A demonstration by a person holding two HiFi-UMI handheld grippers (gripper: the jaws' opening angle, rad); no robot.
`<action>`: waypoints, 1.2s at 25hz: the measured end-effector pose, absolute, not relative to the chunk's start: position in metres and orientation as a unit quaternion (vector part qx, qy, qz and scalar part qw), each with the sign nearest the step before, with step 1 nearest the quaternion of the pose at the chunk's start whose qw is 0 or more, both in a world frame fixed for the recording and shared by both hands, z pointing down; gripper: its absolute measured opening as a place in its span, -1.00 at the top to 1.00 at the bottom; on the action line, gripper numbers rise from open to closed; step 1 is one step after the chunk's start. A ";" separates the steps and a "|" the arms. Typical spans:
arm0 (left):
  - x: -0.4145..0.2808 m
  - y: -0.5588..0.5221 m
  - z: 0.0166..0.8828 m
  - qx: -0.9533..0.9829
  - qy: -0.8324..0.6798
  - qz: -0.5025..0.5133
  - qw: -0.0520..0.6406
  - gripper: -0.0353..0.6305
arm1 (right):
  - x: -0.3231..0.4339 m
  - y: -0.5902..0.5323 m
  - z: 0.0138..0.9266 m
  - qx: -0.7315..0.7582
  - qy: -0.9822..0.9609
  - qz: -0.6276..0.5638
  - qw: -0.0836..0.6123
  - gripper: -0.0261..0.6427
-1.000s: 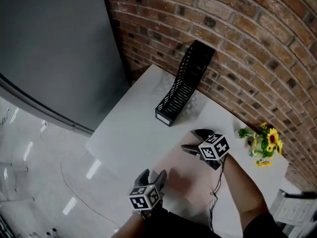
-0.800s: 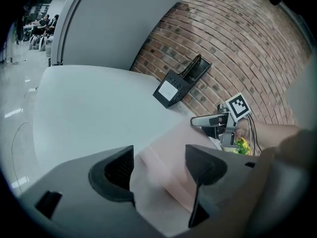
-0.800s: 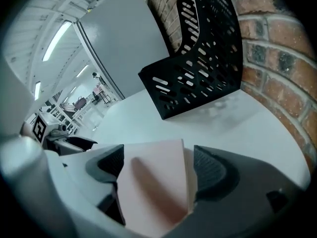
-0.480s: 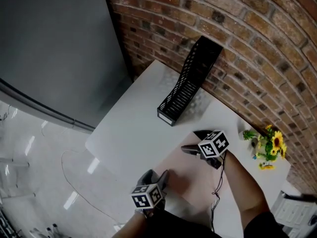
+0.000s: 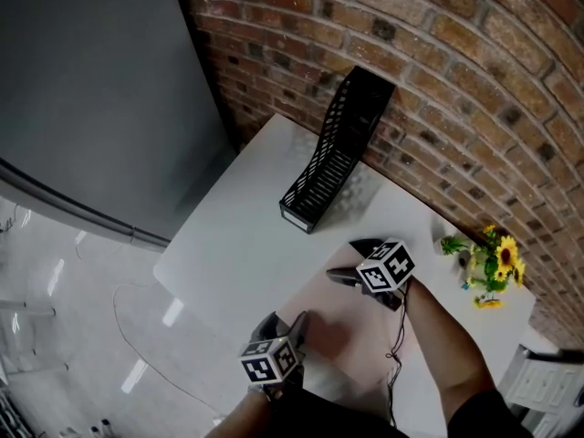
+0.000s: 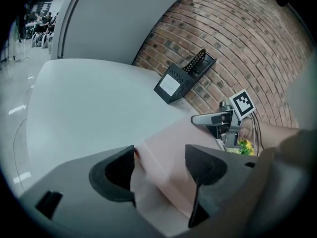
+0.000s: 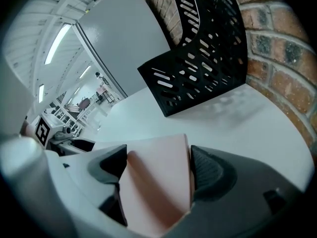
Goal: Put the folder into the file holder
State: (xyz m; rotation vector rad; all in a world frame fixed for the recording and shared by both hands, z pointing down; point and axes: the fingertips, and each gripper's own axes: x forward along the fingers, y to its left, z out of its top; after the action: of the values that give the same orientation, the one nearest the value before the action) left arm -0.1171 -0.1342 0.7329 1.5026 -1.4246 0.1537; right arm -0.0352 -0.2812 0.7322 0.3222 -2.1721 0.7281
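Lying on the white bench (image 5: 233, 235), the pale pink card folder (image 5: 351, 336) sits near the front edge, well apart from the black slotted file holder (image 5: 333, 149) standing against the brick wall (image 5: 474, 71). The left claw (image 6: 161, 152) stands open astride the folder's near corner. The right claw (image 7: 157, 157), jaws wide apart, has just been closing slightly, with the folder's far corner between its jaws, unclamped.
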 end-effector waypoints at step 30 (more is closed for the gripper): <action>-0.128 -0.155 0.510 0.709 -0.673 0.024 0.207 -0.04 | -0.016 -0.277 0.487 0.218 -0.950 0.130 0.183 -0.33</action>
State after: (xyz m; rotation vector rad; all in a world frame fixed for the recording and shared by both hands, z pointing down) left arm -0.1276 -0.1547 0.5095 1.9755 -1.8743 0.0664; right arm -0.0156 -0.2766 0.4870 0.6149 -2.6803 0.3682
